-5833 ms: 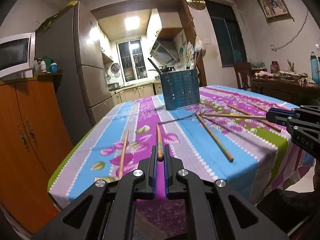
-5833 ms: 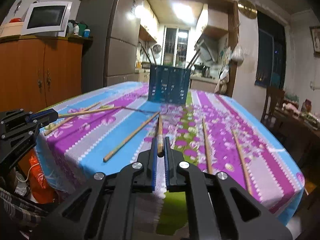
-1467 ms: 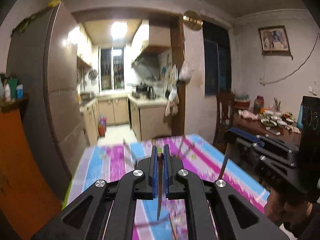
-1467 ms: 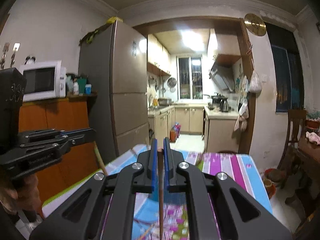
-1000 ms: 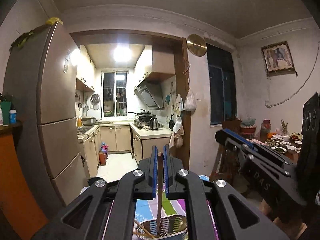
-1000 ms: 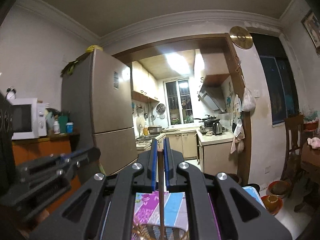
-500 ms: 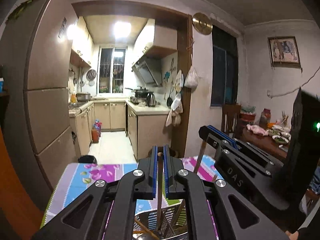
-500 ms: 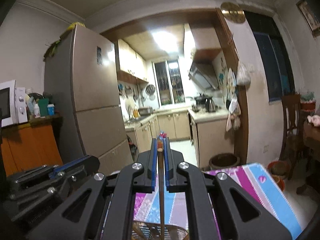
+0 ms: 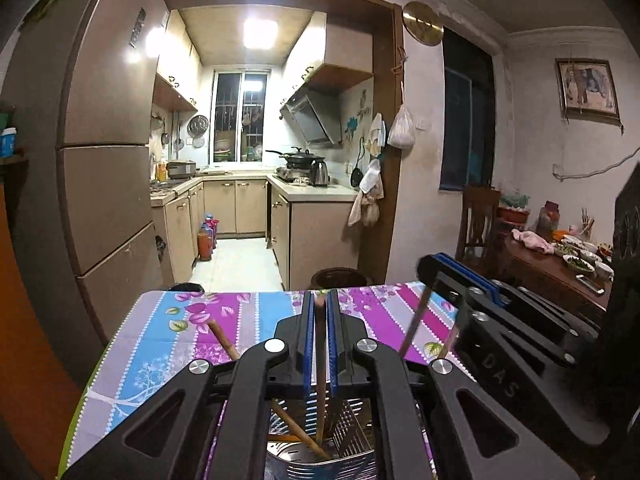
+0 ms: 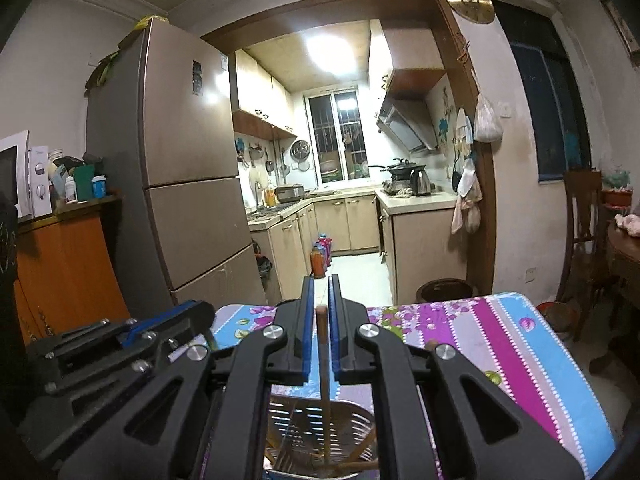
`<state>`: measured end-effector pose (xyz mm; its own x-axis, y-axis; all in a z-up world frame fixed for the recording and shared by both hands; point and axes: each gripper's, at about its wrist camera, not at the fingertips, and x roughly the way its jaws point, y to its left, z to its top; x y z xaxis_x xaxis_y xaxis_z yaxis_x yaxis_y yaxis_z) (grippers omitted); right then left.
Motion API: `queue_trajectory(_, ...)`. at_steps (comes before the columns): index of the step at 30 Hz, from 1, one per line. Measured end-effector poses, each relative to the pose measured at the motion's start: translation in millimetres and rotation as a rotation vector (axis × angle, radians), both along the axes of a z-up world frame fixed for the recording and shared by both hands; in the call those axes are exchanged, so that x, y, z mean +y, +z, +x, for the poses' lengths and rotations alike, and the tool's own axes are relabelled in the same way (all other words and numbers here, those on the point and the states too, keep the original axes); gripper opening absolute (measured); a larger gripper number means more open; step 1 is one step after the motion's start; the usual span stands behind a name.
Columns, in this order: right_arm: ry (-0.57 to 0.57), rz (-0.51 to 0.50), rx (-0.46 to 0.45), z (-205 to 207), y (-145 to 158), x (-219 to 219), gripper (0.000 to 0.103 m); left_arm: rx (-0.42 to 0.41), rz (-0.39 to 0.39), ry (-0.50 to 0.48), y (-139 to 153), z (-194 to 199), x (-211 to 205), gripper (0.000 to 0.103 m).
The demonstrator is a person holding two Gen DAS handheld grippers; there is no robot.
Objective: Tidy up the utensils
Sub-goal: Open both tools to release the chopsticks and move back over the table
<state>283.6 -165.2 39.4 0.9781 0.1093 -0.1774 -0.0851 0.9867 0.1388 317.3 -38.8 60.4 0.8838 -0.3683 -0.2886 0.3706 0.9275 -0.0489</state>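
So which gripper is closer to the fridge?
Left. The left gripper is on the fridge side of the basket; the right gripper is beside it, farther from the fridge.

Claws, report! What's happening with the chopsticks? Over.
Both claws shut, left and right, one chopstick each. Tips down in holder. Other chopsticks already inside.

A lived-in home: a galley kitchen with range hood [image 9: 312,120] at twelve o'clock, tall refrigerator [image 10: 180,168] at ten, dining chair [image 9: 478,220] at three.
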Motion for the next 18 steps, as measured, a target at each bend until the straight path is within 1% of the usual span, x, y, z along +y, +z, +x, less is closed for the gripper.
queue_trajectory(4, -0.005, 0.021, -0.051, -24, 22, -12, 0.006, -0.066, -0.046, 0.025, 30, -22, 20, 0.007)
queue_trajectory(6, -0.010, 0.022, -0.082, -39, 35, -20, 0.006, -0.121, -0.073, 0.047, 48, -42, 37, 0.007)
queue_trajectory(9, -0.010, 0.025, -0.123, -70, 51, -36, 0.006, -0.212, -0.083, 0.086, 70, -84, 66, 0.008)
queue_trajectory(10, -0.010, 0.030, -0.133, -86, 56, -43, 0.006, -0.239, -0.085, 0.102, 75, -100, 78, 0.012)
queue_trajectory(11, -0.012, 0.031, -0.137, -98, 59, -50, 0.006, -0.256, -0.084, 0.112, 78, -113, 87, 0.019)
queue_trajectory(12, -0.014, 0.031, -0.140, -111, 61, -55, 0.007, -0.272, -0.080, 0.119, 81, -127, 97, 0.022)
queue_trajectory(13, -0.014, 0.031, -0.145, -130, 62, -63, 0.012, -0.296, -0.068, 0.134, 82, -146, 111, 0.026)
queue_trajectory(14, -0.015, 0.027, -0.149, -149, 61, -71, 0.016, -0.310, -0.052, 0.146, 82, -158, 120, 0.026)
queue_trajectory(15, -0.020, 0.020, -0.151, -162, 61, -75, 0.023, -0.320, -0.029, 0.159, 79, -171, 129, 0.026)
queue_trajectory(17, -0.050, -0.018, -0.153, -203, 53, -88, 0.025, -0.321, 0.022, 0.192, 69, -194, 148, 0.027)
queue_trajectory(18, -0.064, -0.033, -0.149, -212, 51, -92, 0.025, -0.307, 0.041, 0.211, 62, -202, 158, 0.027)
